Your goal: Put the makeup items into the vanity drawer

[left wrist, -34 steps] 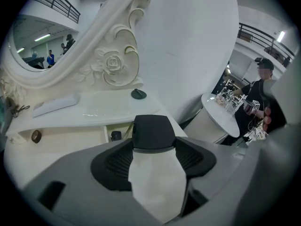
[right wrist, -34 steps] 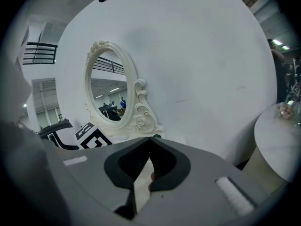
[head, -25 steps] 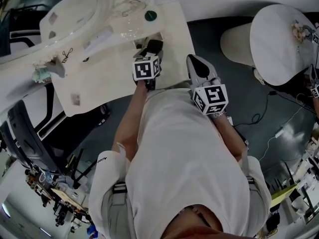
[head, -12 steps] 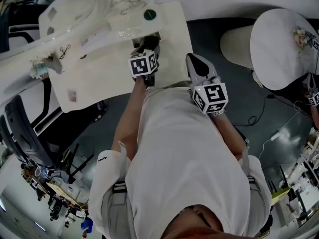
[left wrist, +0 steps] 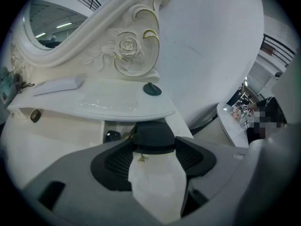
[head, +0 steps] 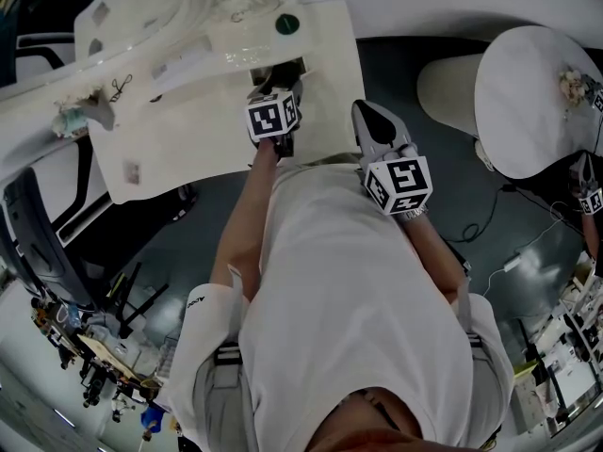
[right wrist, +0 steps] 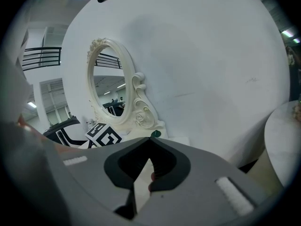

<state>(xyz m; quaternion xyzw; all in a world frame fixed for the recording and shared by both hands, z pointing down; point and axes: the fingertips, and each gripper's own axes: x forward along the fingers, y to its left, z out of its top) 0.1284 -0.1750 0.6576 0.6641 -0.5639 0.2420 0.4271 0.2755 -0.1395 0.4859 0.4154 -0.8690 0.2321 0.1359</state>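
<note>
White lacquer covers the vanity, the biggest thing below me, its top spreading out to the left of my arms. Off to my right, well apart from it, stands a round white table. The oval mirror rises at the back of the vanity in a carved frame with a rose and gilt scrolls. Below it a raised shelf with a curved edge crosses the top. Under that shelf is the dark opening of the drawer, with a small dark round thing lying inside.

My left claw points down at that opening. Its jaws stand wide, clamped on a bottle. The pale, faceted body is pressed between both black pads, and the black cap sticks out past the tips, right in front of the drawer opening. Whether the cap is inside the drawer I cannot tell.

My right claw hovers beside the vanity's right edge, apart from the left one, with its jaws brought together at the tips.

On the shelf lie a flat white bar to the left and a small dark green disc near the rose. A round knob shows on the cream front to the left of the opening. A tiny gold charm hangs just below the cap's band.
</note>
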